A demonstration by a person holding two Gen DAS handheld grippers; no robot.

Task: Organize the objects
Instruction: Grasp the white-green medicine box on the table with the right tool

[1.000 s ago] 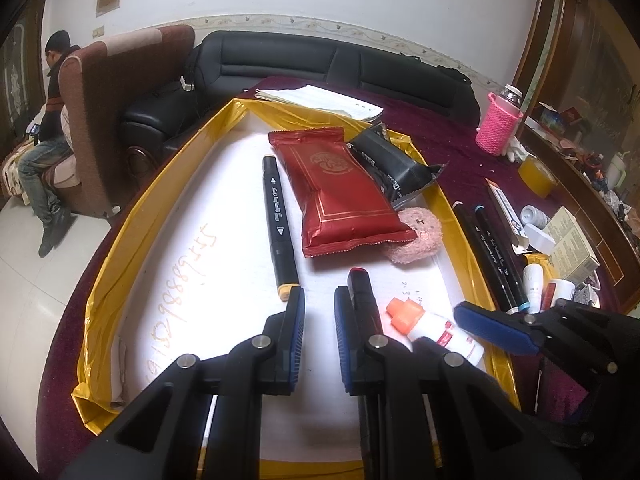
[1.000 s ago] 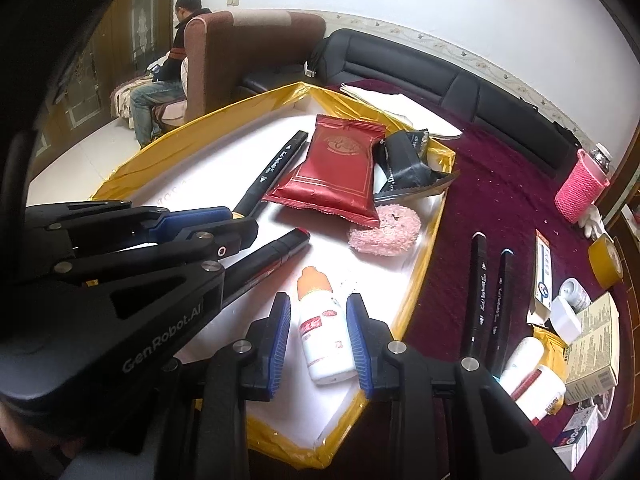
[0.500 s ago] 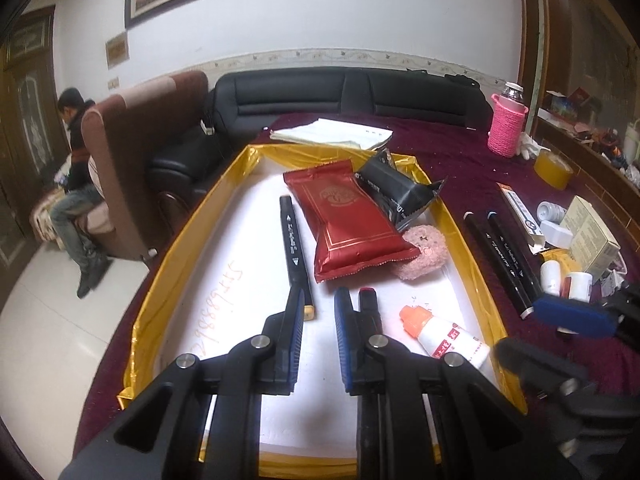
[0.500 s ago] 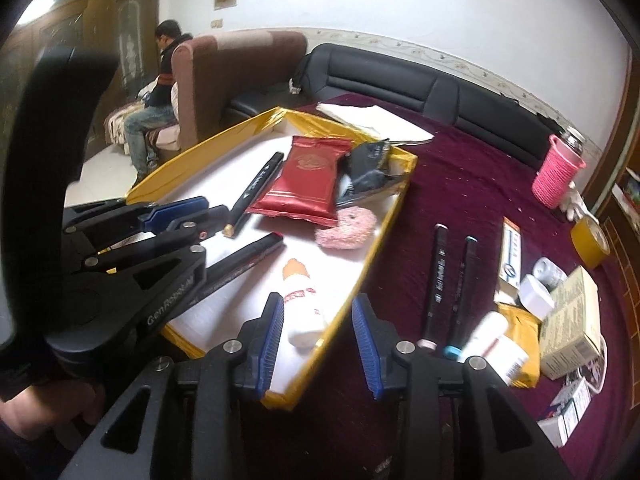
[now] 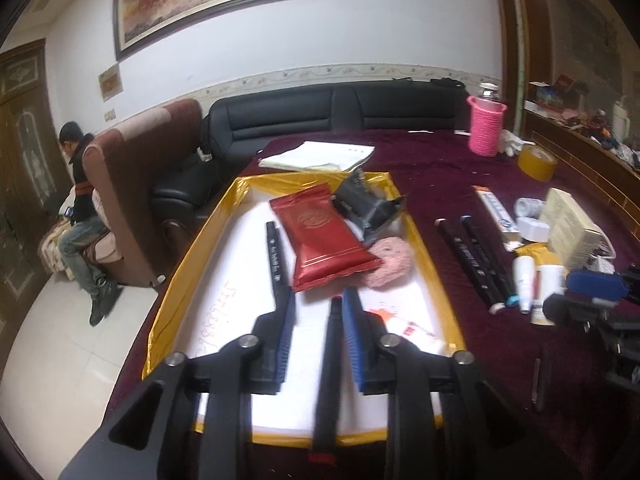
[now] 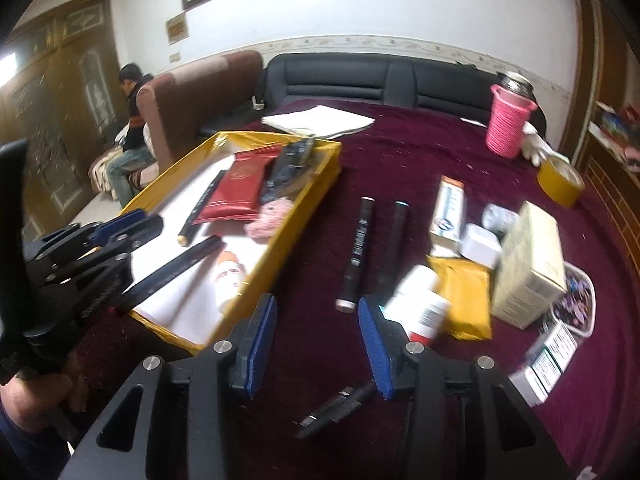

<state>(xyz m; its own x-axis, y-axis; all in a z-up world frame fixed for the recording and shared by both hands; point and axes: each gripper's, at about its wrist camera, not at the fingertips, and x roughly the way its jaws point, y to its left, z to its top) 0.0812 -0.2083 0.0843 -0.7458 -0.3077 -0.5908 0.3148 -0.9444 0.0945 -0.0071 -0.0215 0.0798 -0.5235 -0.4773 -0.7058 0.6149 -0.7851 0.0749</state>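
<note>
L gripper (image 5: pixel 320 320) hung over the near end of the gold-rimmed tray (image 5: pixel 192 248), jaws apart w/ a clear gap. A black marker (image 5: pixel 330 344) lay on the tray floor in that gap, close to the right pad; can't tell if it touched the pad, but it wasn't pinched. R gripper (image 6: pixel 318 320) was off the tray, over the maroon cloth (image 6: pixel 400 152), jaws wide apart & holding nothing.

Inside the tray: a 2nd black marker (image 5: pixel 276 256) along the left side, a red foil packet (image 5: pixel 324 236) mid-tray, a dark pouch (image 5: pixel 364 200) at the far right corner leaning on the rim, a pink fuzzy puff (image 5: pixel 390 264) just right of the packet's near end. A white bottle w/ orange cap (image 5: pixel 404 326) lay near the right rim, partly hidden behind the L gripper's right finger.

On the cloth right of the tray: two more black markers (image 6: pixel 360 248) side by side, roughly parallel, near the R gripper. Just right of that gripper's right finger lay a white bottle w/ red end (image 6: pixel 420 304), beside it a yellow packet (image 6: pixel 468 292) & a beige box (image 6: pixel 528 264). A small dark pen-like thing (image 6: pixel 336 404) lay on the cloth below the R gripper; blurred.

Far side of the table: stack of papers (image 6: pixel 320 122), pink knitted holder (image 6: pixel 510 124), roll of yellow tape (image 6: pixel 560 180).
</note>
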